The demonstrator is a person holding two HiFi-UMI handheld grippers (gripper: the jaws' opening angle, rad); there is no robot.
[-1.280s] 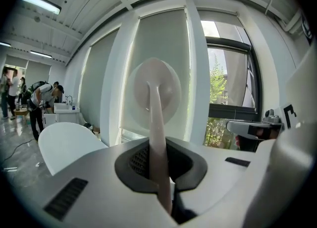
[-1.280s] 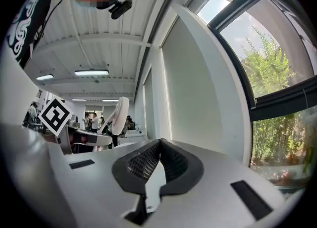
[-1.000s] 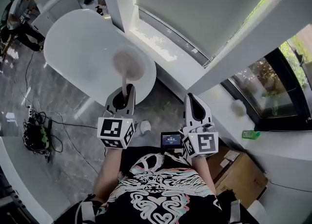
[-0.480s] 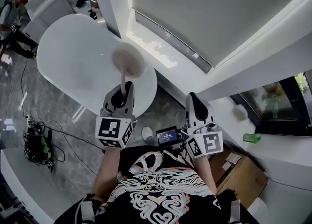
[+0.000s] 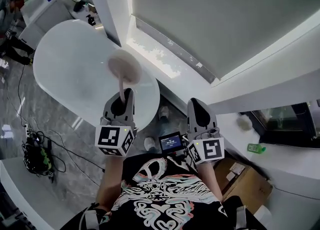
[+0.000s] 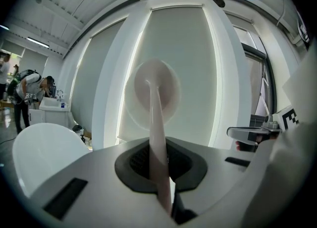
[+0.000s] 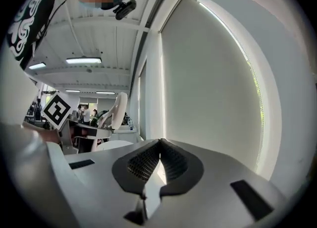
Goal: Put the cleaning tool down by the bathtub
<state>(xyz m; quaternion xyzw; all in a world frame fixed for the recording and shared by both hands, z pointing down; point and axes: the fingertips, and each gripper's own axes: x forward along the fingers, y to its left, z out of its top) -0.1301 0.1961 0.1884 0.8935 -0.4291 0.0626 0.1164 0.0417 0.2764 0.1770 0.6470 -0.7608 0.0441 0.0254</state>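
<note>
Under window blind [image 5: 210,19], white bathtub [image 5: 75,69] — grey floor [image 5: 52,121]

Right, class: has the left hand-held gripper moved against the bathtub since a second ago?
Yes, a little: the left hand-held gripper, shut on the cleaning tool, now reaches further in over the bathtub rim.

Pink cleaning tool [image 5: 123,68]; white bathtub [image 5: 70,69]; black-white swirl shirt [image 5: 165,199].

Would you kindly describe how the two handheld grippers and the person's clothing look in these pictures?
The left tongs and right tongs are pale grey, rounded, tapering shells with dark ribbed pads inside. Each carries a white cube printed with black square markers. The person wears a black shirt patterned in white.
</note>
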